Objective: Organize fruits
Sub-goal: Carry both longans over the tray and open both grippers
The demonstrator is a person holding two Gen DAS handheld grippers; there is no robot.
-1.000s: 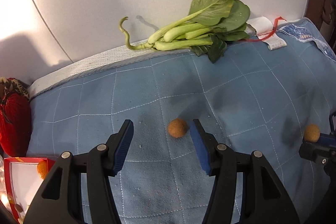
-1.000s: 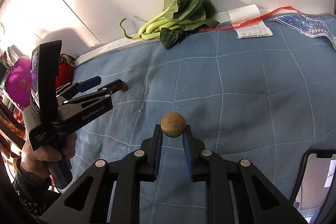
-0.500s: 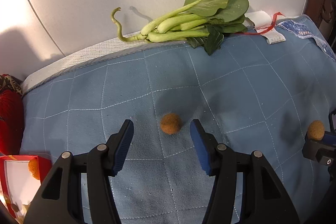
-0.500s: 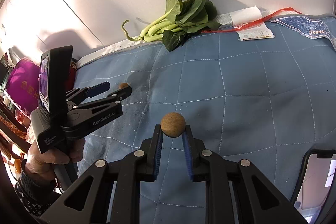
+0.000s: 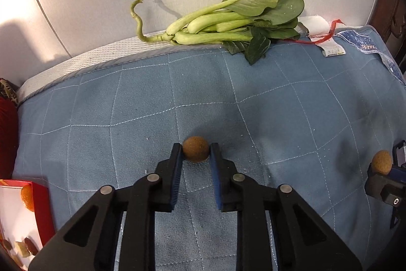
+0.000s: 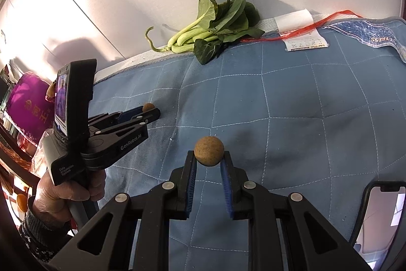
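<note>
My left gripper (image 5: 196, 153) is shut on a small round brown fruit (image 5: 196, 149) that rests on the blue quilted mat (image 5: 279, 103). The same fruit (image 6: 148, 107) shows at the left gripper's tips in the right wrist view. My right gripper (image 6: 208, 159) is shut on a second brown fruit (image 6: 208, 151) and holds it above the mat. That fruit also shows at the right edge of the left wrist view (image 5: 381, 161).
A bunch of green leafy stalks (image 5: 228, 22) lies at the mat's far edge against the white wall. A red box (image 5: 28, 210) with an orange fruit inside sits at the lower left. A phone (image 6: 380, 217) lies at the lower right. A paper label with red string (image 6: 304, 40) lies far right.
My left gripper has moved forward and closed its jaws on the brown fruit on the mat. My right gripper has kept its fruit and barely moved.
</note>
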